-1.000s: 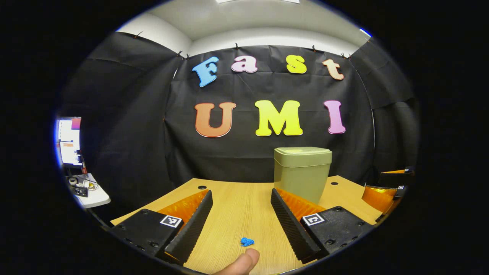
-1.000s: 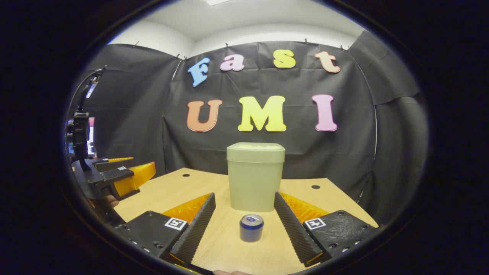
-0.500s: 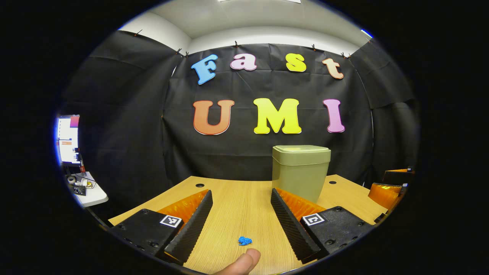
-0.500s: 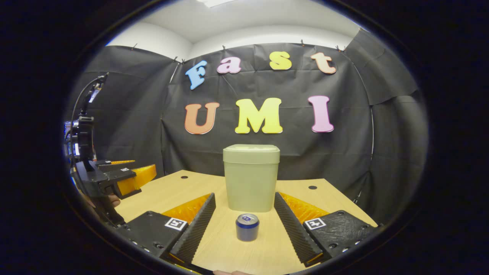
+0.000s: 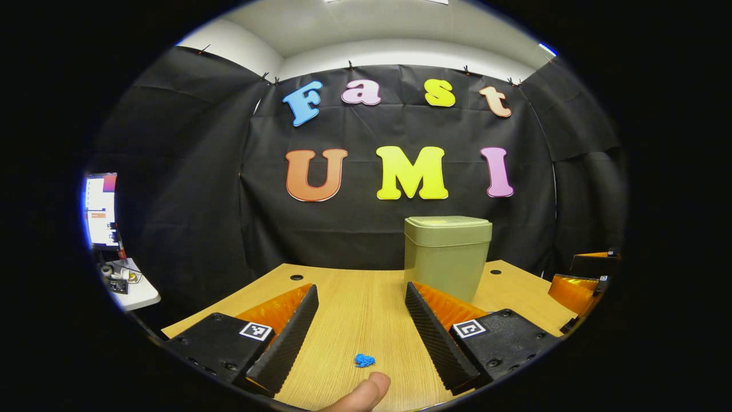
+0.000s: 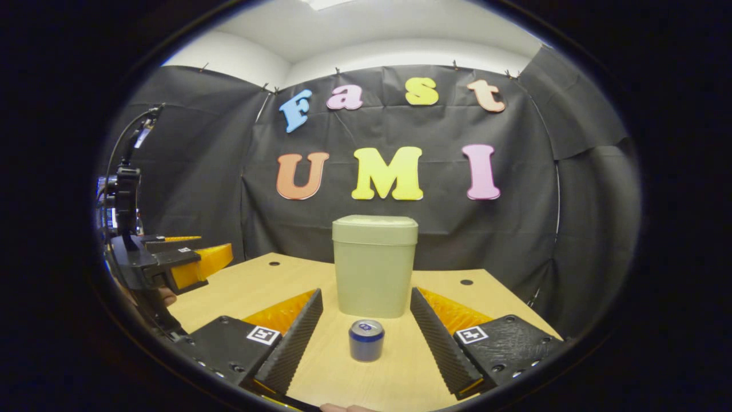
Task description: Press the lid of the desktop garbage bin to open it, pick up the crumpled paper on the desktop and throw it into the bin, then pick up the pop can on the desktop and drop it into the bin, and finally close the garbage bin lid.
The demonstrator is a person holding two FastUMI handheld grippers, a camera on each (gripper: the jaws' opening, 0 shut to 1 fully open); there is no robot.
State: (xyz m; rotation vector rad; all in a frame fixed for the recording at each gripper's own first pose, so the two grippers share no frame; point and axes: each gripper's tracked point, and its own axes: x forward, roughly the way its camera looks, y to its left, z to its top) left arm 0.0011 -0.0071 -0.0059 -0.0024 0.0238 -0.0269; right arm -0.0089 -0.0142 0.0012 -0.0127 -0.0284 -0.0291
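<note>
Left gripper (image 5: 360,332): my jaws stand wide apart, nothing between them, held low over the wooden counter (image 5: 366,297). Each finger block carries a small square black-and-white marker; no readable writing on it.

Crumpled paper (image 5: 364,360): small blue wad, lying on the counter between my left jaws, near their base, touching neither. A fingertip (image 5: 363,395) of the hand holding me shows just below it.

Garbage bin (image 5: 446,256): olive-green desktop bin, upright toward the back of the counter, lid down and closed. In the left gripper view it stands behind my right-hand finger; in the right gripper view it stands straight ahead (image 6: 374,265). No brand or label legible on it.

Right gripper (image 6: 366,337): my jaws likewise spread wide, empty, low over the counter (image 6: 274,286).

Pop can (image 6: 366,340): dark blue body, silver top with pull tab, upright on the counter between my right jaws, clear of both, just in front of the bin. Any print on it is too small to read.

Cross-sightings: the left gripper shows at the left edge of the right gripper view (image 6: 189,263); the right gripper shows at the right edge of the left gripper view (image 5: 583,280).

Monitor (image 5: 101,209): lit, far left of the left gripper view, above a small white side table (image 5: 140,292).
</note>
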